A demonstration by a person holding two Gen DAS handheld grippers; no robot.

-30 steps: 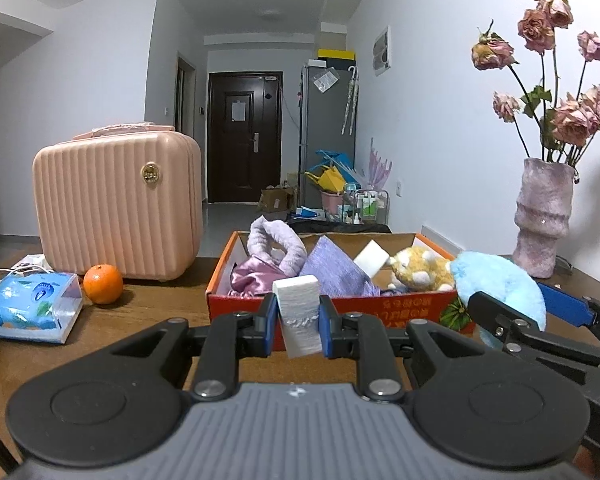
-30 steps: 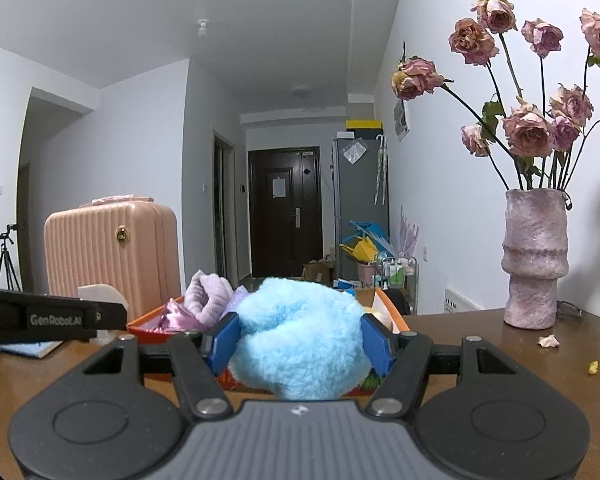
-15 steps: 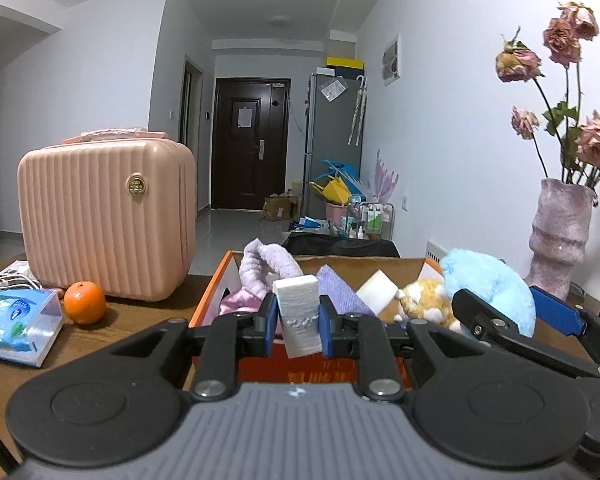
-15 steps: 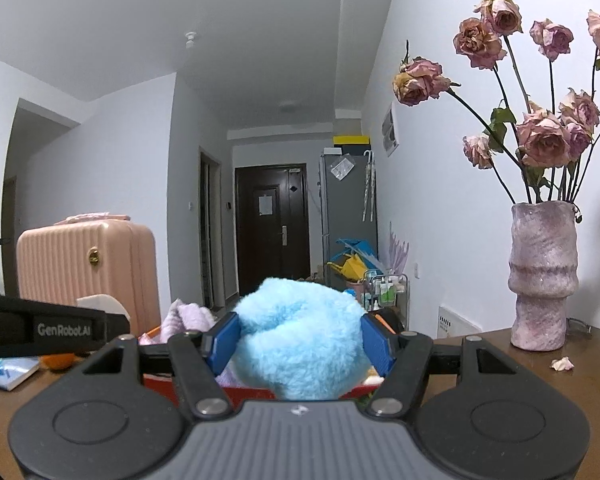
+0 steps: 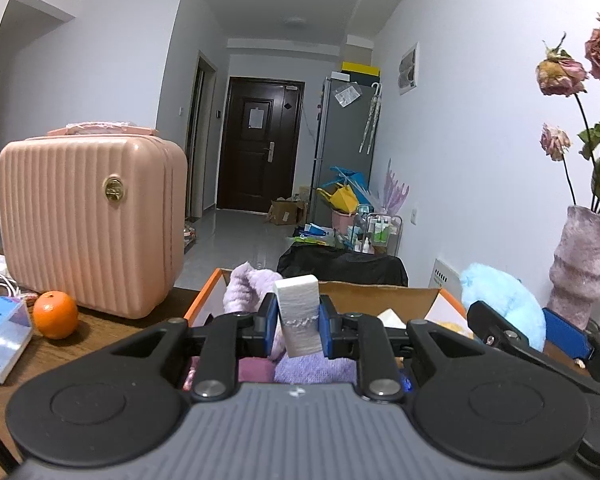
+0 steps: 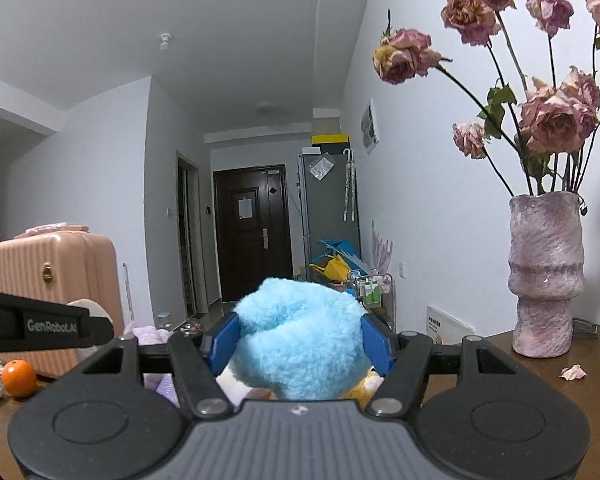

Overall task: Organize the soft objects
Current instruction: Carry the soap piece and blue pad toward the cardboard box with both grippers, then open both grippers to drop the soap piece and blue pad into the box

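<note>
**Q:** State the pose of each gripper as I have it on screen.

**A:** My left gripper points slightly downward over the cardboard box. Its jaws stand narrow, clamped on a white sponge block held upright, above the purple cloths in the box. My right gripper points level. Its jaws stand about half wide, pressed on both sides of a blue plush toy, which I see from the left wrist view beside the box's right end.

**Q:** And the bench and room, largest first?

**A:** White walls and a hallway lead to a dark door, with a grey fridge to its right. On the wooden bench stand a pink ribbed case at left, a pink vase of dried roses at right, a tissue pack and an orange touching nothing. Fallen petals lie near the vase.
</note>
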